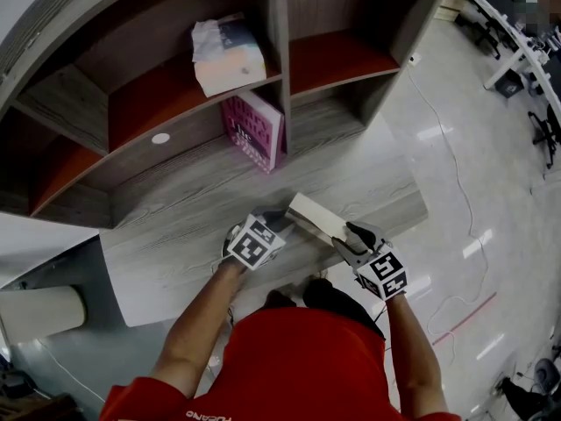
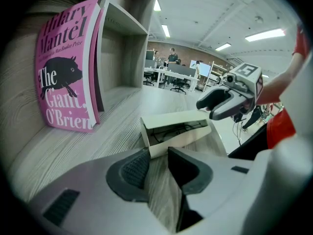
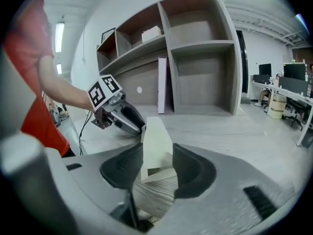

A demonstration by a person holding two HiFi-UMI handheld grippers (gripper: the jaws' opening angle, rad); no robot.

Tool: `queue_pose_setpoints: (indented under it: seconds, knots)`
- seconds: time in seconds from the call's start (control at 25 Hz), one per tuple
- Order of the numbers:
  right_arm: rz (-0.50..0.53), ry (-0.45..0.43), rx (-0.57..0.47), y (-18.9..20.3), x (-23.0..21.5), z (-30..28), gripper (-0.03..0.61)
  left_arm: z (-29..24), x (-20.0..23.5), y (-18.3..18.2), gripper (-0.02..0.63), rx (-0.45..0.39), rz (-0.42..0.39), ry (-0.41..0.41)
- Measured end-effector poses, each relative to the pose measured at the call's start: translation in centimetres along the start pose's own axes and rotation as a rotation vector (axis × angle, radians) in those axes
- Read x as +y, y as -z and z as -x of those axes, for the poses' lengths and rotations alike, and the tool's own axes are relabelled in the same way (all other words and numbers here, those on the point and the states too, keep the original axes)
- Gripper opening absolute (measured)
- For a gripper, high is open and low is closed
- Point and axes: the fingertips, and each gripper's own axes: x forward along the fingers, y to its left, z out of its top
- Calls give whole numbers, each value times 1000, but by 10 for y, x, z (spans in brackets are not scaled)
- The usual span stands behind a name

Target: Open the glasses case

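Standing upright on the ledge beside the shelf divider, a pink book (image 2: 68, 67) is showing its cover in the left gripper view: "Hilary Mantel" across the top, "The Giant, O'Brien" lower down, beside a black pig. A pale packet (image 1: 228, 55) is lying on the red-brown shelf above it, its print too small to read.

The cream glasses case (image 1: 316, 217) is lying on the grey wood-grain ledge (image 1: 175, 235) in front of the book, stretched between the two grippers. The left gripper (image 2: 157, 153) is pinching one end corner of the case, its jaws partly closed and its pads against it. The right gripper (image 3: 159, 151) is clamping the opposite end, with the case filling the gap between its pads. One long side of the case is showing a dark recess with thin black lines inside. Whether that is an open mouth or a printed face is hard to tell.

The person's red shirt (image 1: 307, 358) is filling the bottom of the head view, its lettering cut off. Beyond the ledge a glossy pale floor (image 1: 491, 147) is catching the light, and office desks (image 2: 171, 72) are standing farther off under ceiling strip lights (image 2: 266, 34).
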Motion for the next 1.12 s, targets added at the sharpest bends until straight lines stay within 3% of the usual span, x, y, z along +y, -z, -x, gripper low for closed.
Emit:
queue_pose_setpoints:
  seconds: [0.4, 0.72, 1.12]
  knots:
    - [-37, 112, -73, -21, -30, 11, 42, 2, -4, 1, 115, 23, 9, 8]
    - [-28, 219, -71, -23, -58, 7, 43, 0, 0, -1, 114, 8, -1, -18]
    - [-7, 268, -36, -16, -84, -1, 48, -2, 3, -4, 110, 10, 4, -39]
